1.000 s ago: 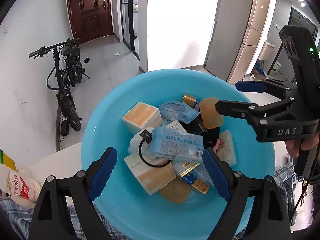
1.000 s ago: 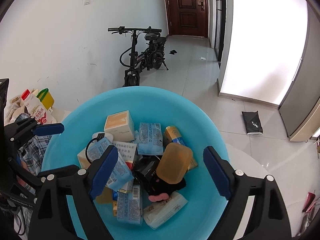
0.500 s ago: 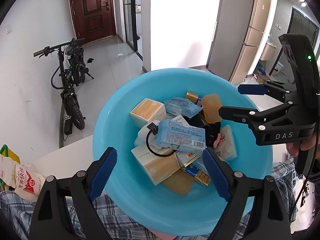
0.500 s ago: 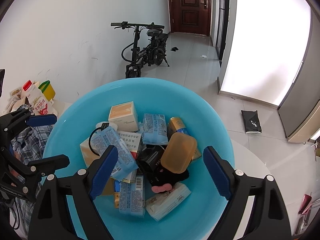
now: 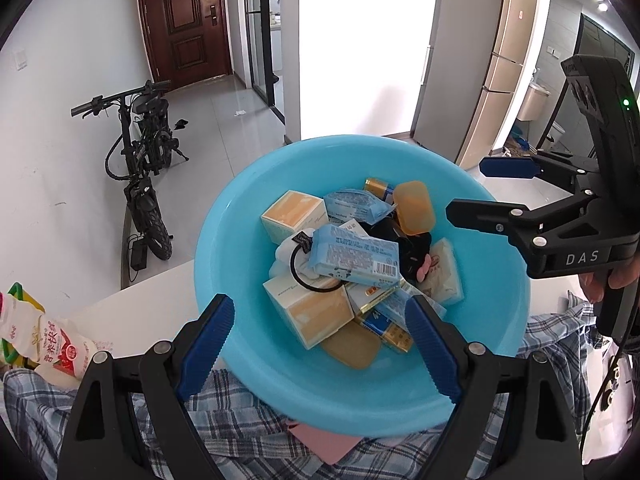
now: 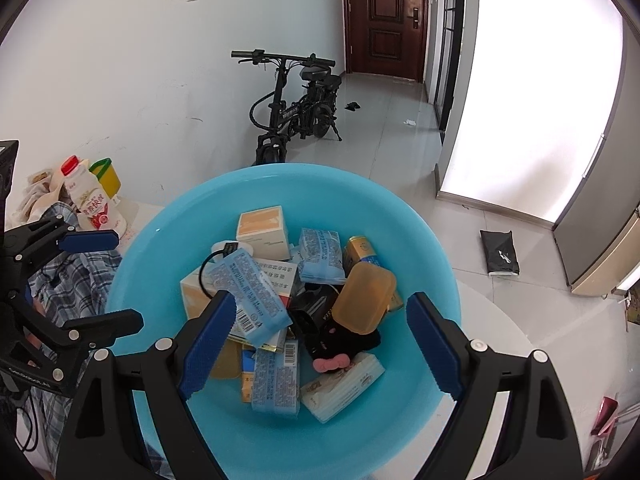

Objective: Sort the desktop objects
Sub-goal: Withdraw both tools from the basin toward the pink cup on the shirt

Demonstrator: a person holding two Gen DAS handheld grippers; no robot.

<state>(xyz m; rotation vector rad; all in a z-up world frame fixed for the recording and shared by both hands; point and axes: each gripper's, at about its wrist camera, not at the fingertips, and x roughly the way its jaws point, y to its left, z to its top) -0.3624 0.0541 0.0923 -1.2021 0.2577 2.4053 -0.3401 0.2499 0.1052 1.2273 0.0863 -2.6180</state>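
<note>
I'm holding both wide open, gripping nothing — left hand-held gripper (image 5: 320,344) and right hand-held gripper (image 6: 320,344) hovering over the blue basin (image 5: 240,216) on the counter (image 5: 132,300). Inside it are lying boxes (image 5: 294,216), tissue packs (image 5: 356,256) and an orange case (image 5: 414,208).

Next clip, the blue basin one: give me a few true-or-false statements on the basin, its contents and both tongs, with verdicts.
1. Both tongs are open and hold nothing. True: the left tongs and right tongs are spread wide above the basin.
2. The basin is empty. False: it holds a pile of boxes, packets and other small items.
3. A black loop of cord lies in the pile under a light blue packet. True.
4. The orange case lies on the table outside the basin. False: it rests on the pile inside the basin.
5. A milk bottle stands outside the basin. True.
</note>
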